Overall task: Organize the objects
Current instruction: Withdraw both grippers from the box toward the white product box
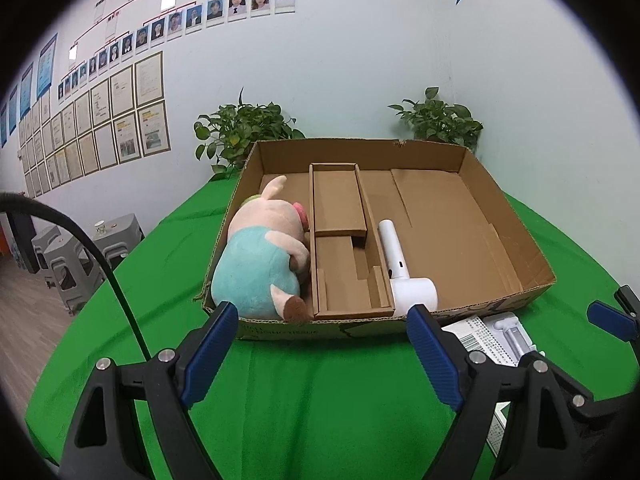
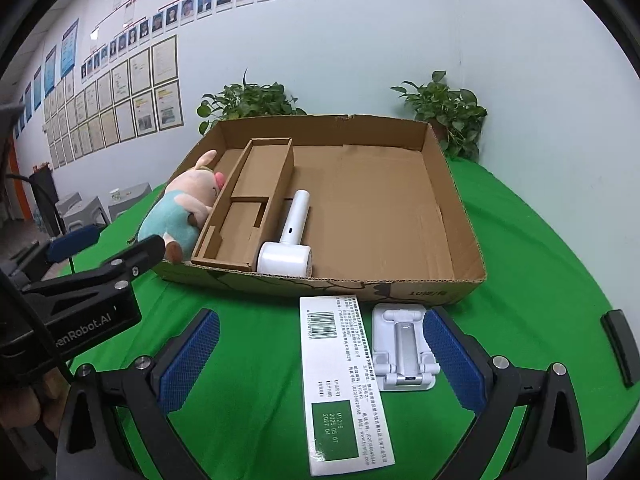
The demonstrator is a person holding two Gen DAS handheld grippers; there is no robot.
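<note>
A shallow cardboard box (image 1: 516,240) (image 2: 460,200) sits on the green table. In it lie a pink and teal plush pig (image 1: 260,256) (image 2: 180,204) at the left, a cardboard insert (image 1: 340,240) (image 2: 248,208) and a white handheld device (image 1: 400,268) (image 2: 290,236). In front of the box lie a white and green flat carton (image 2: 340,380) (image 1: 480,336) and a white folding stand (image 2: 404,348) (image 1: 512,336). My left gripper (image 1: 324,352) is open and empty before the box. My right gripper (image 2: 320,360) is open, its fingers on either side of the carton and stand.
Two potted plants (image 1: 240,132) (image 1: 440,118) stand behind the box against the wall. Grey stools (image 1: 72,256) stand off the table's left edge. A black object (image 2: 620,344) lies on the table at the right. The left gripper (image 2: 100,276) shows in the right wrist view.
</note>
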